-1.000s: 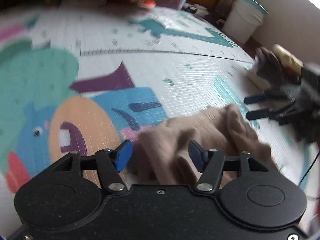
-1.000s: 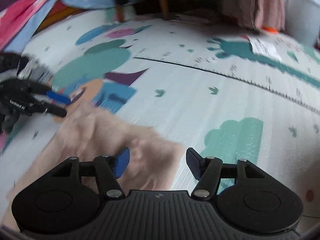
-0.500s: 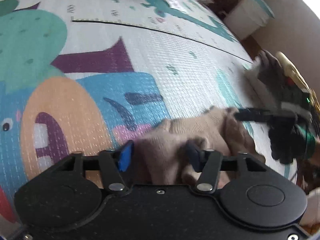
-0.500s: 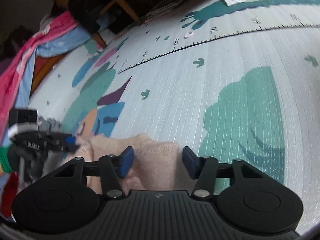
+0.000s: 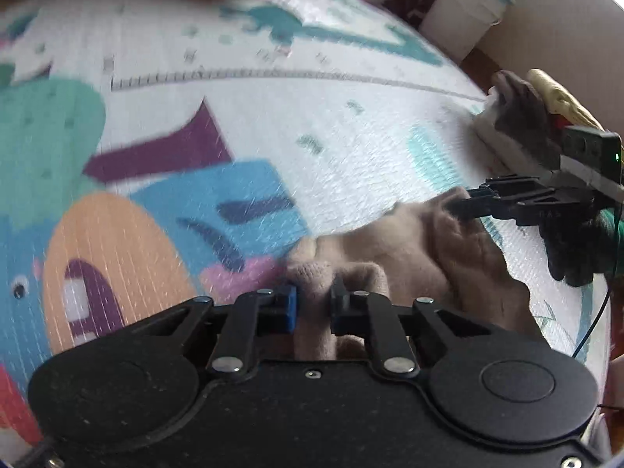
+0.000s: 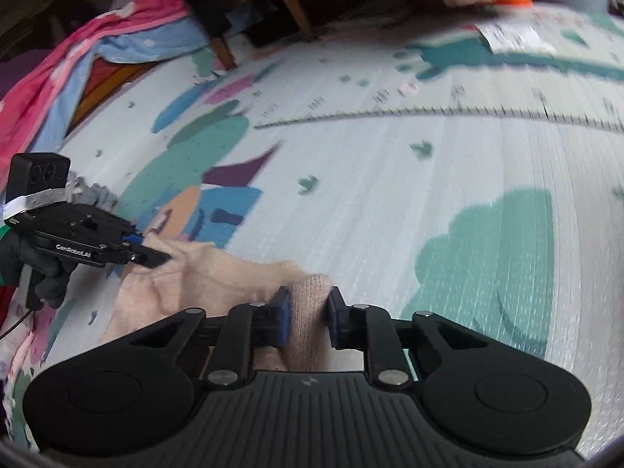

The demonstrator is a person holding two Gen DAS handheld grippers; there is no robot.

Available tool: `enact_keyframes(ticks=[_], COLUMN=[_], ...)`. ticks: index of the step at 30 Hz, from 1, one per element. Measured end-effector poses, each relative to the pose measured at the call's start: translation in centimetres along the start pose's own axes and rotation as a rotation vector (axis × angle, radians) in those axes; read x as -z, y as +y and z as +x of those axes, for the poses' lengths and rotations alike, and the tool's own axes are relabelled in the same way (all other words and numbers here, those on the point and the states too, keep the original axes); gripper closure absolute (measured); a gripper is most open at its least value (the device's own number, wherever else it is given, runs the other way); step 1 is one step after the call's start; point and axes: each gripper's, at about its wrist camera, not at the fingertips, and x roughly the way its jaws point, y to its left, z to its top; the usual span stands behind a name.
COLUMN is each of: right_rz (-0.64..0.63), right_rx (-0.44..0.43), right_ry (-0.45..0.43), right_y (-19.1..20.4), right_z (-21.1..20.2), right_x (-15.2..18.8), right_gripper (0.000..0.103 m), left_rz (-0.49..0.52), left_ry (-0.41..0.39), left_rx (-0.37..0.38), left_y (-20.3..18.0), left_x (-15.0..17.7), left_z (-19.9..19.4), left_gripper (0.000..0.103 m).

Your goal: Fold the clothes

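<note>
**Both tongs pinching the beige knit on the play mat**

Left tongs (image 5: 312, 308): jaws closing, nearly together, a bunched fold of the beige knit garment (image 5: 409, 261) caught between the blue pads. Fabric bulges up just past the tips, lower centre of the left wrist view.

Right tongs (image 6: 308, 321): same story. Jaws closing, narrow gap, a rounded wad of the same garment (image 6: 218, 277) squeezed between the pads, lower centre of the right wrist view.

Garment location: lying crumpled on the printed play mat (image 5: 273, 117), not spread flat. In the left view it runs from lower centre out to the right, over the edge of the blue and pink print. In the right view it runs from lower centre toward the left edge.

Cross-check: each camera sees the other unit. In the left view the right tongs (image 5: 468, 204) come in from the right edge, tips on the far upper corner of the knit, held by a dark gloved hand (image 5: 569, 249). In the right view the left tongs (image 6: 156, 259) come in from the left edge, tips on the cloth's far end, gloved hand (image 6: 43, 273) below them.

Surroundings: white bucket (image 5: 464, 19) upper right of the left view. Pink and blue blanket (image 6: 78, 62) upper left of the right view, wooden chair legs (image 6: 288, 0) top centre behind it. Both views are motion-blurred toward the top.
</note>
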Motion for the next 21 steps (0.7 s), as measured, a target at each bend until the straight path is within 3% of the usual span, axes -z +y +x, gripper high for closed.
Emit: enact_keyframes(ticks=[6, 12, 16, 21], right_rz=[-0.126, -0.209, -0.231, -0.218], right_rx=[-0.04, -0.133, -0.202, -0.267], right_ry=[-0.065, -0.112, -0.12, -0.108], right_y=[2.8, 6.4, 8.9, 11.6], right_z=[-4.3, -9.6, -14.0, -19.0], right_x=[-0.8, -0.9, 0.8, 4.7], right_gripper=[0.084, 0.084, 0.084, 0.084], left_rz=[0.087, 0.192, 0.276, 0.343], left_ry=[-0.13, -0.266, -0.307, -0.289], left_rx=[-0.001, 0.082, 0.163, 0.265], left_y=[-2.8, -6.1, -7.6, -9.2], left_x=[0.8, 2.9, 5.7, 9.8], left_z=[-3.6, -9.6, -13.6, -16.8], left_gripper=[0.091, 0.091, 0.091, 0.091])
